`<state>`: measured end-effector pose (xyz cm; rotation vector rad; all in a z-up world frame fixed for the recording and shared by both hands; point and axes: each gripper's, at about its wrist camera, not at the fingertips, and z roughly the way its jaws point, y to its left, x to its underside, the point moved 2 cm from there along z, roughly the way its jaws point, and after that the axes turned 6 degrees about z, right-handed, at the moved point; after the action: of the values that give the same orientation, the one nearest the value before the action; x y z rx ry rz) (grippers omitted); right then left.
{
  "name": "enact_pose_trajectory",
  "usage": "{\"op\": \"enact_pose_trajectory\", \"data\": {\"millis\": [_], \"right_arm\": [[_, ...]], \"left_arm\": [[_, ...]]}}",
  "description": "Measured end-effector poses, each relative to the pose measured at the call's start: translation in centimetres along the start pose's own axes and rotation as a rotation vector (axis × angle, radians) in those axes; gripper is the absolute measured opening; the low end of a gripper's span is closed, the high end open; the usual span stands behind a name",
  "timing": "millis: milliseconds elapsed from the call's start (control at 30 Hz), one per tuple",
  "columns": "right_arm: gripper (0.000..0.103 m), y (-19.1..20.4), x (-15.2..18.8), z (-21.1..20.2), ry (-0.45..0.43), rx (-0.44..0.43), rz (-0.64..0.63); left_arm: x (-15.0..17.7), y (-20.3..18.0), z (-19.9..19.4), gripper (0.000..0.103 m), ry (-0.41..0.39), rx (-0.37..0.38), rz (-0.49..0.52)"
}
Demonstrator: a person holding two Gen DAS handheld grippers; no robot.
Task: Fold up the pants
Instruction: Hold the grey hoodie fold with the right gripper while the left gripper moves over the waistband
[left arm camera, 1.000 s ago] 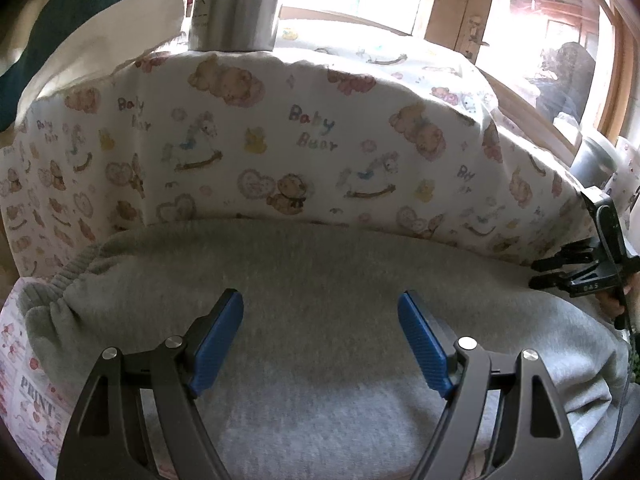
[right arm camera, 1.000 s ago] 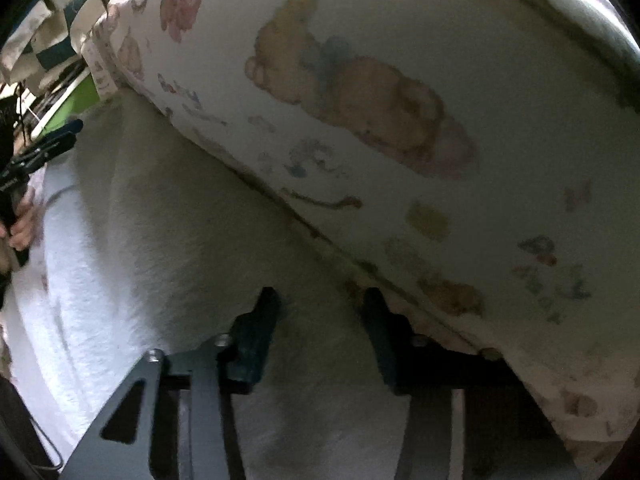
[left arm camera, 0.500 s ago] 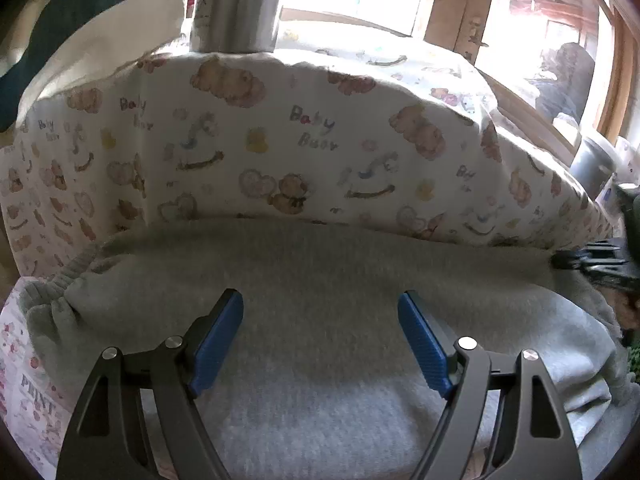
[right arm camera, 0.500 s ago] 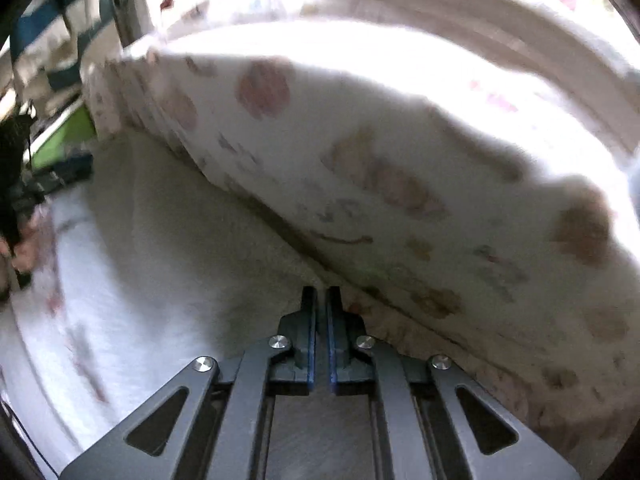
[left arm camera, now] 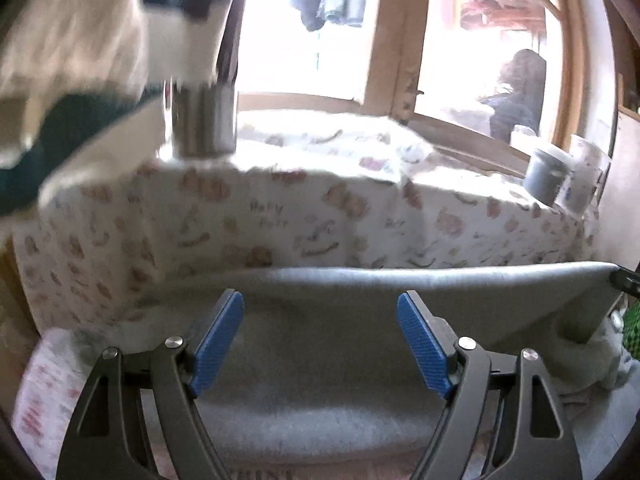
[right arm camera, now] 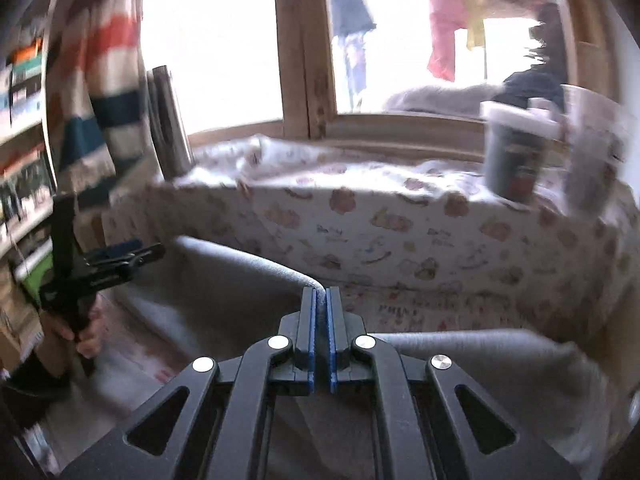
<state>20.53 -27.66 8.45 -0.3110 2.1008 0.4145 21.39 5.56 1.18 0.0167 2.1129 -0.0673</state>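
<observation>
The grey pants (left arm camera: 320, 320) lie on a bear-print cloth, and their far edge is pulled up into a taut line toward the right. My left gripper (left arm camera: 320, 340) hangs open just above them, blue pads (left arm camera: 218, 344) wide apart and pinching nothing. In the right wrist view my right gripper (right arm camera: 320, 300) is shut on a raised fold of the pants (right arm camera: 224, 272), with fabric draping down on both sides. The left gripper (right arm camera: 136, 254) shows at the far left of that view, held by a hand (right arm camera: 86, 336).
The bear-print cloth (left arm camera: 280, 216) covers a raised ledge behind the pants. On it stand a steel flask (left arm camera: 204, 120) and two cups (left arm camera: 546, 176). A wooden window frame (right arm camera: 304, 80) is behind, and shelves (right arm camera: 24, 120) and a striped garment (right arm camera: 100, 92) are at the left.
The right gripper has shut on the pants' edge and lifted it up and back, pulling the fabric taut. The left gripper has risen a little and is still open.
</observation>
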Motion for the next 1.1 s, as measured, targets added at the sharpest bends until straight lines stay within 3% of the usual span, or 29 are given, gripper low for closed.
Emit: {"op": "enact_pose_trajectory", "data": {"millis": [100,233,367,500,633,700,900,967,1033,1067,1100], "right_arm": [[0.004,1.3,1.9,-3.1,-0.103,0.086,-0.009],[0.004,1.3,5.3,-6.4,-0.142,0.023,0.128],[0.004,2.7,9.6,-8.0,-0.143,0.051,0.128],[0.004,3.2,13.0,-9.4,-0.125,0.064,0.166],[0.004,2.2,16.8,-9.6,-0.012,0.027,0.258],[0.004,1.5,18.6,-9.6,0.027,0.046,0.273],[0.001,1.2,20.5,-10.8,0.037,0.092,0.283],[0.001,0.8,20.2,-10.7,0.015,0.149,0.305],[0.002,0.1,19.2,-10.3,-0.003,0.146,0.356],[0.008,-0.2,18.6,-10.1,-0.012,0.139,0.376],[0.028,-0.6,17.9,-9.8,-0.024,0.134,0.401]], "left_arm": [[-0.4,0.2,-1.1,0.079,0.067,0.113,-0.083],[0.8,0.7,-1.1,0.079,0.215,0.197,-0.181],[2.9,0.8,-2.0,0.079,0.27,0.088,-0.189],[5.2,1.4,-2.4,0.078,0.305,0.055,-0.236],[6.4,1.5,-5.3,0.063,0.265,-0.002,-0.197],[6.8,1.7,-6.9,0.063,0.236,-0.029,-0.175],[7.6,3.0,-8.3,0.072,0.229,-0.043,-0.203],[7.5,3.5,-7.4,0.071,0.242,-0.055,-0.224],[7.3,3.5,-6.9,0.071,0.239,-0.039,-0.231],[7.2,3.2,-6.8,0.071,0.235,-0.051,-0.216],[7.1,2.9,-6.9,0.071,0.226,-0.067,-0.195]]}}
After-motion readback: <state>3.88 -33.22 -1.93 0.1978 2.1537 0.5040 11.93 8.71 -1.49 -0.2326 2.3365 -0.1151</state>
